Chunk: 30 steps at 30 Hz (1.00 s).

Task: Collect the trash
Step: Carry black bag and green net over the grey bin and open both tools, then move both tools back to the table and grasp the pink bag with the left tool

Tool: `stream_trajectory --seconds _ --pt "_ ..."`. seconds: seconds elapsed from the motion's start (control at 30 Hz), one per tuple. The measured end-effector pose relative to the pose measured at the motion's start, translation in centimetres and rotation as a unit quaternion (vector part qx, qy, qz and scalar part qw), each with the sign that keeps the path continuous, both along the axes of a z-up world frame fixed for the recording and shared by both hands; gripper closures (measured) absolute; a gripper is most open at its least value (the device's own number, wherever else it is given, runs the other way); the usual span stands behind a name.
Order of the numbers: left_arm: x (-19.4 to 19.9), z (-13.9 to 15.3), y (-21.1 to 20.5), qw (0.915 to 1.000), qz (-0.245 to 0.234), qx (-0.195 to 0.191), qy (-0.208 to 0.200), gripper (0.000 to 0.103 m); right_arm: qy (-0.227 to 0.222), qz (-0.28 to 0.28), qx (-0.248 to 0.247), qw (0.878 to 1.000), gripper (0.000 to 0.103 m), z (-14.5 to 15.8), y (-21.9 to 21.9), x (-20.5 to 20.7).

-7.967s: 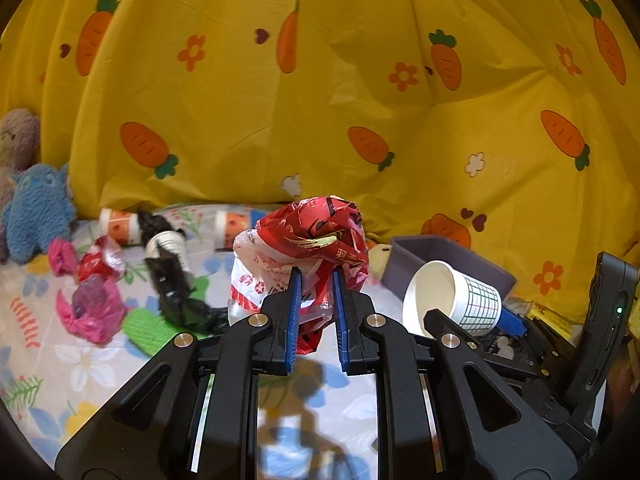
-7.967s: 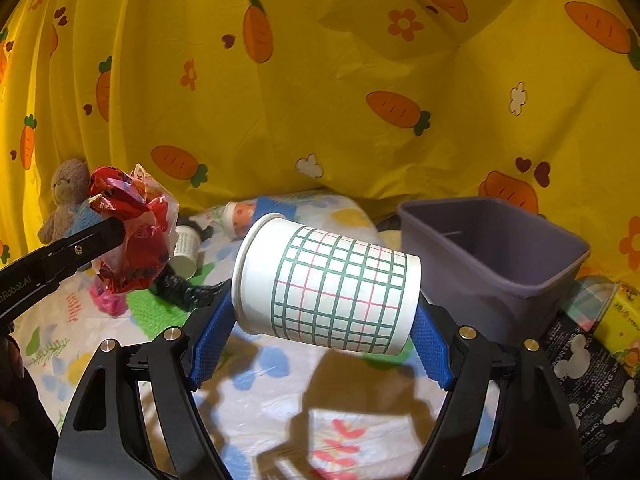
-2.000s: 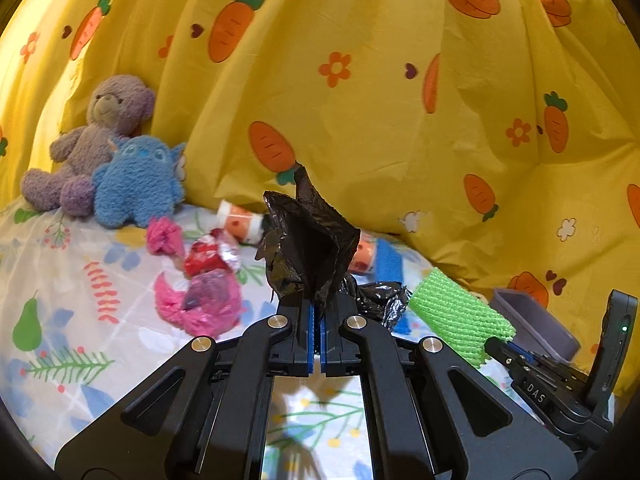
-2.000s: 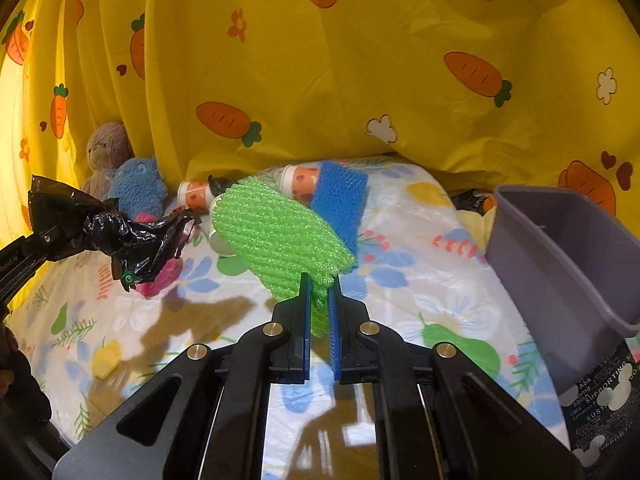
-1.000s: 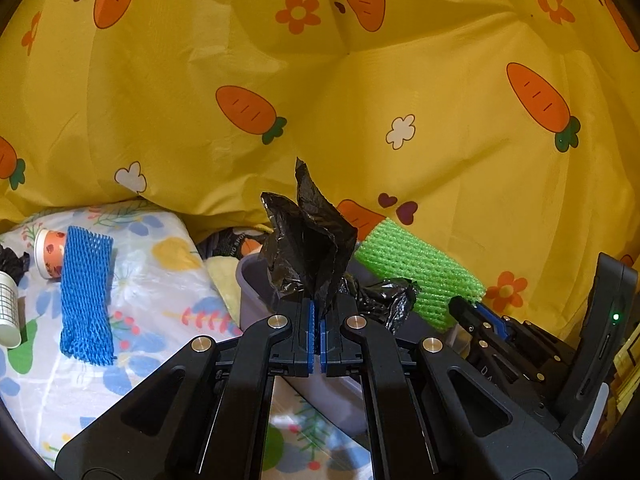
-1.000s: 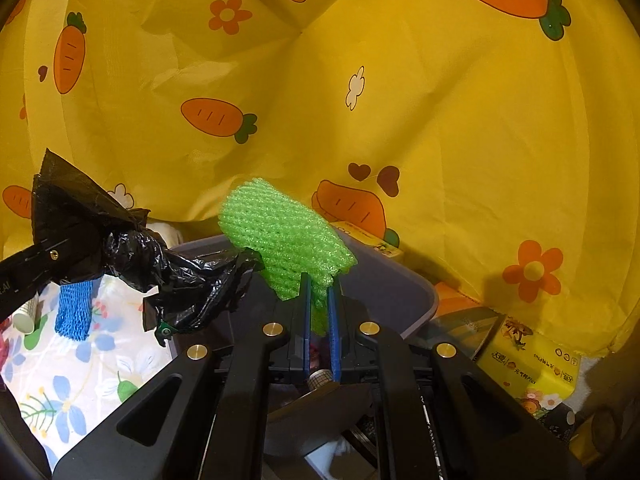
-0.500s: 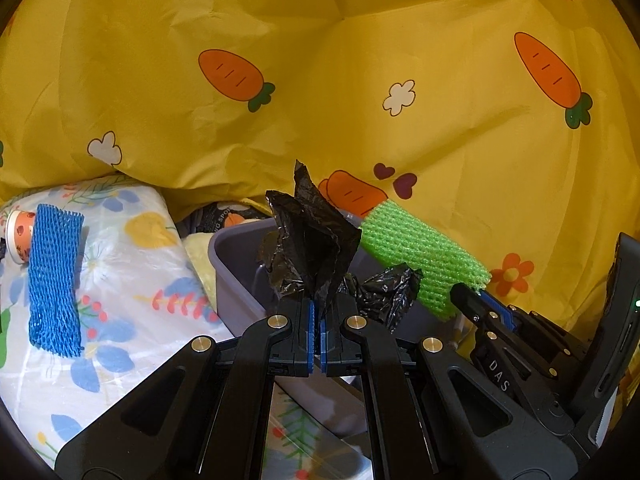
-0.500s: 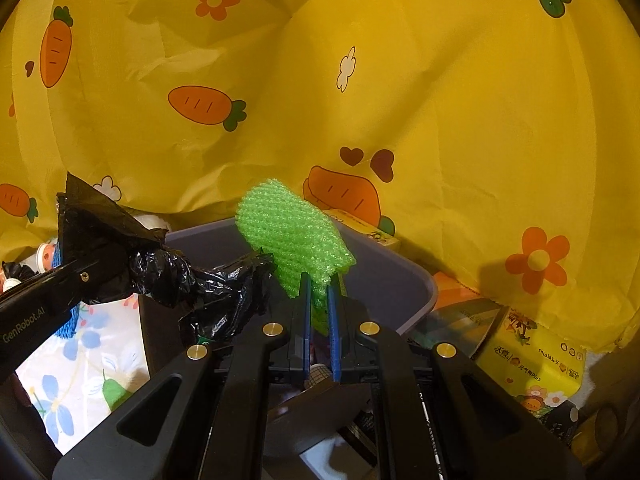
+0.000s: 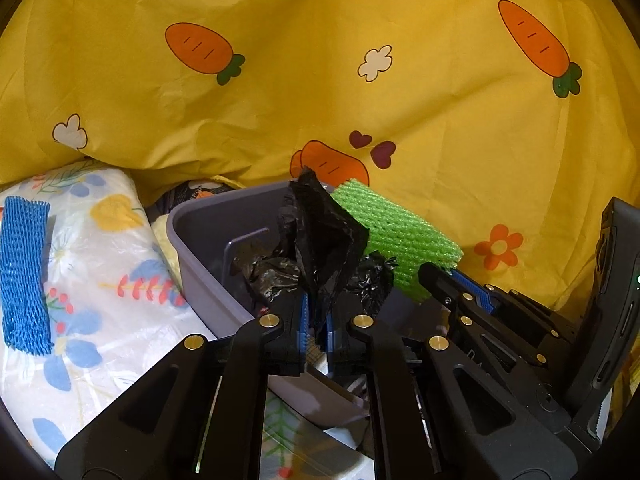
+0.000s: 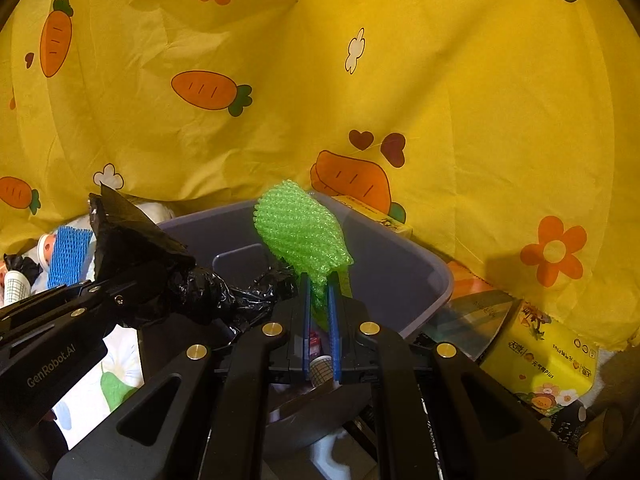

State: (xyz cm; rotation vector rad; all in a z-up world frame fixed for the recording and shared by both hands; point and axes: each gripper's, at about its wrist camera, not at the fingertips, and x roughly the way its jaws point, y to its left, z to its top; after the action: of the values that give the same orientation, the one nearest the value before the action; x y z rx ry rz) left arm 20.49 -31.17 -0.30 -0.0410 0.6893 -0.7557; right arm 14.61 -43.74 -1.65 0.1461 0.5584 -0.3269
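Black bag (image 9: 320, 248) between left hand-held gripper (image 9: 316, 326) fingers.

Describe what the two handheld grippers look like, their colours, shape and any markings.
Both the left gripper and the right gripper are matte black plastic, with angular linkage arms joined by round brass-coloured pins. Their fingers are lined with ribbed blue pads. In the right wrist view the left gripper's side carries white "GenRobot.AI" lettering. In the left wrist view the right gripper's body shows a small green light. No hands or sleeves are visible.
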Motion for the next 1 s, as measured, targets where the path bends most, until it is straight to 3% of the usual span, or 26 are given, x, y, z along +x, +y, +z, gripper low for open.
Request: stream_trajectory --seconds 0.03,0.1,0.13,0.27,0.3,0.83,1.0 --pt "-0.1 0.0 0.1 1.0000 0.001 0.000 0.000 0.080 0.001 0.002 0.002 1.000 0.093 0.0 0.0 0.1" --pt "-0.3 0.2 0.5 0.9998 0.016 -0.002 -0.008 0.033 0.000 0.005 0.005 1.000 0.093 -0.1 0.0 0.1" --pt "-0.4 0.3 1.0 0.9995 0.028 -0.009 -0.014 0.027 -0.002 0.005 0.008 1.000 0.090 -0.1 -0.1 0.2" --pt "-0.2 0.8 2.3 0.9986 0.045 -0.022 -0.018 0.023 -0.002 0.001 0.012 1.000 0.066 -0.4 -0.2 0.3" --pt "-0.2 0.8 2.6 0.9984 0.049 -0.022 -0.020 0.022 -0.002 0.001 0.014 1.000 0.063 -0.4 -0.2 0.3" --pt "-1.8 0.6 5.4 0.9963 0.076 -0.004 -0.039 0.020 -0.004 -0.007 0.001 1.000 0.047 -0.2 0.9 -0.5" --pt "-2.6 0.7 7.4 0.9927 0.108 0.015 -0.051 0.020 -0.014 -0.008 -0.003 1.000 0.041 0.2 1.7 -1.1"
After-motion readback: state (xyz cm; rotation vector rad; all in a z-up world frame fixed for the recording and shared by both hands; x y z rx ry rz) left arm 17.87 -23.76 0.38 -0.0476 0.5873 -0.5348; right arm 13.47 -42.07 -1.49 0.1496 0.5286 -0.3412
